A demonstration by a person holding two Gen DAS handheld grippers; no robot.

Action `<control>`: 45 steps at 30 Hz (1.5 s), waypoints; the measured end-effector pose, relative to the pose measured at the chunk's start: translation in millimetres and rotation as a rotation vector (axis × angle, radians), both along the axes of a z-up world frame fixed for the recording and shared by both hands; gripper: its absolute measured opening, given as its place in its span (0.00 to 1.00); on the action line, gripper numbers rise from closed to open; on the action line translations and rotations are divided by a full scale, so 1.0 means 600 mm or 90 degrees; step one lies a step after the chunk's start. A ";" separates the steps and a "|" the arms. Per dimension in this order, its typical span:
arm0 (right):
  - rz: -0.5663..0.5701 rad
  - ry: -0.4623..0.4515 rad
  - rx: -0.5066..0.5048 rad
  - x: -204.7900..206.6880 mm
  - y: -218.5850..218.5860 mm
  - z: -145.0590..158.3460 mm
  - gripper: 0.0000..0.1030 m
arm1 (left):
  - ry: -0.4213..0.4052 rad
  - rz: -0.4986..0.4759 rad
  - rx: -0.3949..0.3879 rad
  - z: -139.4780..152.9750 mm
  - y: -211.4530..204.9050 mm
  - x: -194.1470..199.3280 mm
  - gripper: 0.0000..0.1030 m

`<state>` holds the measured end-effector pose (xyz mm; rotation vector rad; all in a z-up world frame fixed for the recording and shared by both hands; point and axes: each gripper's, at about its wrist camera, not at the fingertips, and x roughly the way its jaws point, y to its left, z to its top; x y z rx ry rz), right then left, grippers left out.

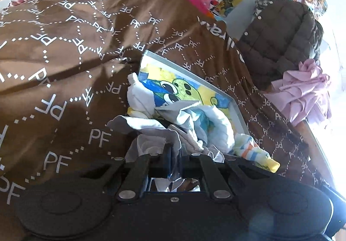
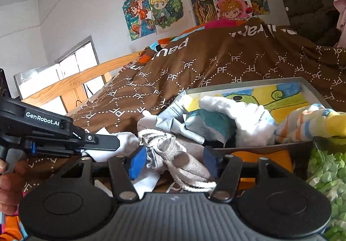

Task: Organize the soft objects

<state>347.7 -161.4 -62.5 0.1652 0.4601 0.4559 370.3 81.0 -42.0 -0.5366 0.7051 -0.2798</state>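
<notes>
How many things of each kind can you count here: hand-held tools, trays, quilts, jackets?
Black hand-held two-finger tools: 2
Grey picture-lined tray: 1
Brown PF-printed quilt: 1
Dark padded jacket: 1
Total: 5

Glossy brown bedspread (image 1: 64,51), coarse woven grey cloth (image 2: 173,154) (frayed edges), wooden rail (image 2: 73,83)

The left claw (image 2: 101,143) reached in level from the left edge of the right wrist view, its black jaws drawn together and pinching white fabric (image 2: 127,140). A person's hand (image 2: 7,187) gripped its handle from below. The right claw (image 2: 173,162) pointed forward, its blue-padded jaws standing apart on either side of a grey cloth (image 2: 173,154).
</notes>
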 end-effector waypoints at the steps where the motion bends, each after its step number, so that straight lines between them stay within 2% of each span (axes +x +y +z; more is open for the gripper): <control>1: 0.001 0.001 -0.001 0.000 0.001 0.000 0.61 | -0.001 -0.003 0.005 0.001 0.000 -0.002 0.07; 7: 0.040 0.010 -0.030 0.002 0.018 -0.007 0.65 | 0.012 0.004 0.027 -0.002 0.011 -0.010 0.08; 15: 0.097 -0.006 -0.113 -0.011 0.074 -0.026 0.79 | 0.020 0.002 0.055 -0.018 0.028 -0.018 0.08; 19: 0.105 0.004 -0.131 -0.012 0.088 -0.035 0.79 | 0.012 -0.008 0.060 -0.017 0.029 -0.018 0.08; 21: 0.093 0.017 -0.140 -0.009 0.089 -0.041 0.65 | 0.007 -0.013 0.059 -0.015 0.029 -0.019 0.08; 23: 0.100 0.032 -0.123 -0.006 0.085 -0.042 0.57 | 0.005 -0.020 0.062 -0.014 0.025 -0.020 0.08; 24: 0.104 0.033 -0.116 -0.007 0.084 -0.041 0.48 | 0.003 -0.022 0.068 -0.013 0.022 -0.021 0.07; 26: 0.110 0.029 -0.116 -0.010 0.085 -0.036 0.37 | -0.002 -0.025 0.079 -0.010 0.016 -0.023 0.06; 28: 0.115 0.021 -0.121 -0.014 0.085 -0.031 0.30 | -0.008 -0.026 0.085 -0.006 0.012 -0.024 0.06; 33: 0.107 0.031 -0.095 -0.014 0.069 -0.014 0.24 | -0.019 -0.021 0.092 0.018 0.001 -0.024 0.05; 45: 0.061 0.028 0.048 -0.028 -0.033 0.072 0.21 | -0.059 -0.013 0.105 0.120 -0.044 -0.044 0.05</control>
